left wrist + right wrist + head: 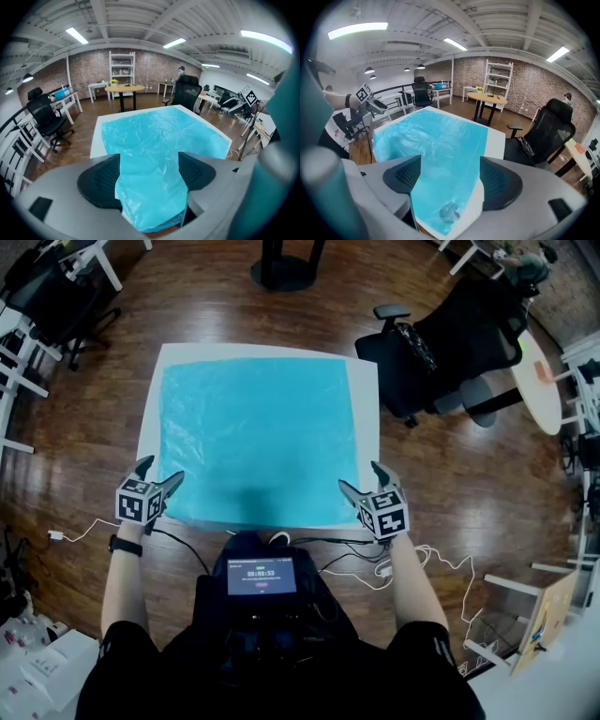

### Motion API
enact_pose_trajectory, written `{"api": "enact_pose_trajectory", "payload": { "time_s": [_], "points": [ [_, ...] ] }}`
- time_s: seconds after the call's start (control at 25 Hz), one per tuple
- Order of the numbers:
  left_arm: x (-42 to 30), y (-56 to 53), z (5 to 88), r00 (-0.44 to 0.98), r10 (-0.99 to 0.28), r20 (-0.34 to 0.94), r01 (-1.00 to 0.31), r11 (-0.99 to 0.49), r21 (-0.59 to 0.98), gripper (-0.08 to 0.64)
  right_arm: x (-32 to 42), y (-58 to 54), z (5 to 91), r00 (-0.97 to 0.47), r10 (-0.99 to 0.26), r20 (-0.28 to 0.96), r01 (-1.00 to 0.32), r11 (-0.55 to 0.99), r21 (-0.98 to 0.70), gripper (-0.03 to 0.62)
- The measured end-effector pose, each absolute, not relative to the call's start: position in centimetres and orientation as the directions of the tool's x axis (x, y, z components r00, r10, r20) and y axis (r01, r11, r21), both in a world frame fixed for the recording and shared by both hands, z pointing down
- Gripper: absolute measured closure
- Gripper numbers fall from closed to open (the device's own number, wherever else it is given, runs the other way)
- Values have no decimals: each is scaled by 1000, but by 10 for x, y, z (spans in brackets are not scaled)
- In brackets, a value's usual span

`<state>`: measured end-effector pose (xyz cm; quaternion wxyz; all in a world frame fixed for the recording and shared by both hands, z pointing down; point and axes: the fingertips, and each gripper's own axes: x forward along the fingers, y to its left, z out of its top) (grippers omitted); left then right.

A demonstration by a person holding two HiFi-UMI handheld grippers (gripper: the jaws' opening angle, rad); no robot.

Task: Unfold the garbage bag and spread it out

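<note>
**Bag spread on the table, its near corners sitting in my open jaws**

The bag [253,437] lies flat over most of the white table [366,409], with its near edge right at the table's near edge. I think the risk is at the near-left corner. The film there is puckered up between the jaws of my left gripper [161,472], and if it clings to a pad as I draw back, it could drag that corner off the table and wrinkle the sheet again. Both grippers are wide apart and clamp nothing. The left one has the rumpled corner filling its gap. My right gripper [359,476] straddles the near-right corner and a strip of bare table.
</note>
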<state>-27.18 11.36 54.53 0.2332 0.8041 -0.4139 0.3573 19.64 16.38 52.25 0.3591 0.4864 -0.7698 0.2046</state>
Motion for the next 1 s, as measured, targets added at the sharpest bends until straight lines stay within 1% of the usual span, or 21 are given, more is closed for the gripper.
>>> {"api": "enact_pose_trajectory", "payload": {
  "time_s": [0.16, 0.32, 0.52, 0.72, 1.0],
  "points": [
    [-253, 91, 555, 412, -433, 802, -809, -579, 103, 161, 174, 122, 515, -302, -604, 737, -880, 474, 28, 166],
    [-240, 75, 578, 384, -363, 849, -791, -604, 99, 161, 156, 96, 539, -332, -553, 764, -869, 495, -20, 167],
    [-242, 73, 626, 341, -303, 890, -823, -554, 127, 163, 147, 93, 606, -329, -449, 830, -873, 480, -86, 169],
    [-246, 79, 667, 303, -246, 921, -827, -548, 125, 163, 141, 99, 658, -340, -367, 866, -885, 436, -162, 169],
    [-253, 73, 697, 254, -217, 943, -824, -559, 93, 163, 147, 98, 703, -273, -311, 910, -907, 398, -136, 169]
  ]
}}
